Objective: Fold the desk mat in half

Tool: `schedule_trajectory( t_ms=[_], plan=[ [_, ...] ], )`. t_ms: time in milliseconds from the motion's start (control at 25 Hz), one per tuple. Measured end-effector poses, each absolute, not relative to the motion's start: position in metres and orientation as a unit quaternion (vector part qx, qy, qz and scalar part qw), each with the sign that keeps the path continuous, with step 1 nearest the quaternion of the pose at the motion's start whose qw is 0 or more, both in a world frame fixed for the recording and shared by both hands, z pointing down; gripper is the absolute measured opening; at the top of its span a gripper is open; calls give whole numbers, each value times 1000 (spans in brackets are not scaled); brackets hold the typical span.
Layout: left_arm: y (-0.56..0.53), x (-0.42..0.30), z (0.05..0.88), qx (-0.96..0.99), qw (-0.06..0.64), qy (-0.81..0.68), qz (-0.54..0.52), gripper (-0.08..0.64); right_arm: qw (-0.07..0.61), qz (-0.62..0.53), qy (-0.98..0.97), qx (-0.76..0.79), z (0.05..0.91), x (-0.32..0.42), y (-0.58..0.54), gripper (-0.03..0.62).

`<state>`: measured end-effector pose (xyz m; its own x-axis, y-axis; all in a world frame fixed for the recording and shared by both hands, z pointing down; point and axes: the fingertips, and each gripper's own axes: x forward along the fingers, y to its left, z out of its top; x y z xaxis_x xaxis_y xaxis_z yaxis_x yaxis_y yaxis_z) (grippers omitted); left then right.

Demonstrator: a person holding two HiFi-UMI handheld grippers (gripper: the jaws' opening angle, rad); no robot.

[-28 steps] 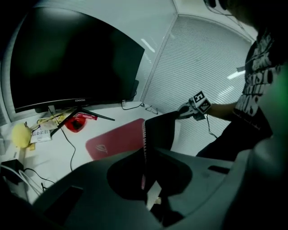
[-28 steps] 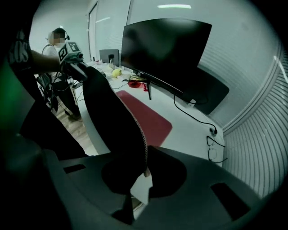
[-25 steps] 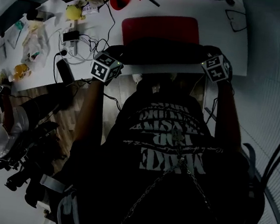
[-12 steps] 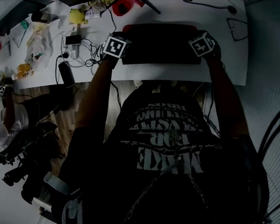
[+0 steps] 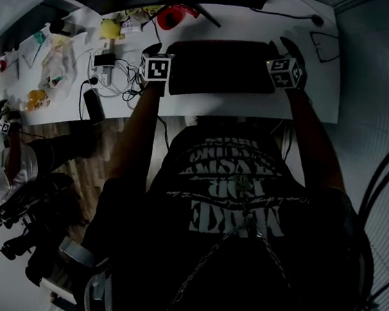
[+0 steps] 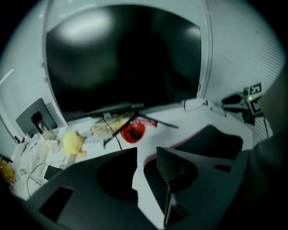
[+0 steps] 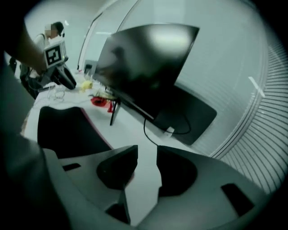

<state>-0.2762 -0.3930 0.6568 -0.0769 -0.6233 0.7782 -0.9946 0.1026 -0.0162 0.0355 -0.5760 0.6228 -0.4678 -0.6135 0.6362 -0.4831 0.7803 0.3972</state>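
Fingers of left gripper point(image 6: 140, 157) and right gripper point(image 7: 147, 155) just opened, empty (desk mat point(image 5: 222, 67) lies folded).

Desk mat point(image 5: 218, 67) matt blk, desk point(image 5: 221, 105) smooth white, monitor point(image 6: 121, 58) glossy blk screen, floor point(image 5: 89, 164) wood

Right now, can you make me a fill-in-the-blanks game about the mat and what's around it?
The folded mat lies on the white ___.
Its top side is ___.
A thin ___ edge shows along its far side.
Behind it stands a big dark ___.
Missing words: desk, black, red, monitor.
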Motion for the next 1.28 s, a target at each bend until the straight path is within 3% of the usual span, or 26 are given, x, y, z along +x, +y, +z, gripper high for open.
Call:
schedule_trajectory(
  t_ms=[120,240,320,400,760,1280],
  plan=[
    [-396,-259,572,648,236,-699,192,122,277,-15,-906,319,552,28,-544,101],
    [-386,-209,489,717,161,-673,80,77,153,38,-939,305,482,24,-495,39],
    [-371,-184,457,741,130,-657,41,17,102,61,-945,304,455,28,-466,17],
    [-359,-169,441,749,114,-652,30,8,73,77,-950,295,436,26,-441,4],
    [-328,-149,450,760,120,-638,34,6,68,31,-962,264,417,-10,-377,0],
    [-304,-173,437,785,109,-609,34,6,54,28,-947,315,408,-25,-346,0]
  ],
)
